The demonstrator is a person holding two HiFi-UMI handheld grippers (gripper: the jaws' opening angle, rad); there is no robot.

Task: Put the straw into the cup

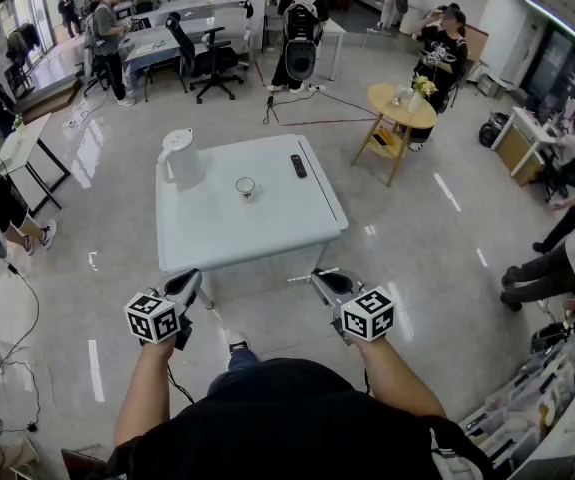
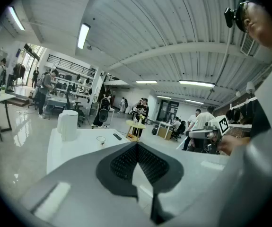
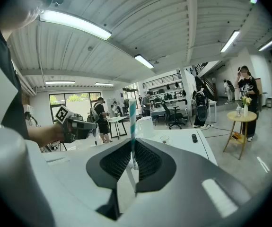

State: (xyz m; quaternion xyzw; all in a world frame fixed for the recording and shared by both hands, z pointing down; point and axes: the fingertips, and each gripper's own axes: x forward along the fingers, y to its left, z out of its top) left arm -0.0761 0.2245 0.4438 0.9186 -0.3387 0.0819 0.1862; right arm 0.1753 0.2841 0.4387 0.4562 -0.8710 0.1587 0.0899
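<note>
Right tool pinching thin striped straw, clear cup

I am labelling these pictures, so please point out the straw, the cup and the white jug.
straw (image 3: 132, 126), right gripper view, on its striped shaft above the jaws.
cup (image 1: 246, 187), head view, on its middle.
white jug (image 1: 180, 160), head view, on its body.

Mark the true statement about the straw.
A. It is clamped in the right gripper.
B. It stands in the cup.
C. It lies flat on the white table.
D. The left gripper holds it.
A: the right gripper view shows the striped straw pinched upright in the right gripper, far from the cup on the table.
</note>
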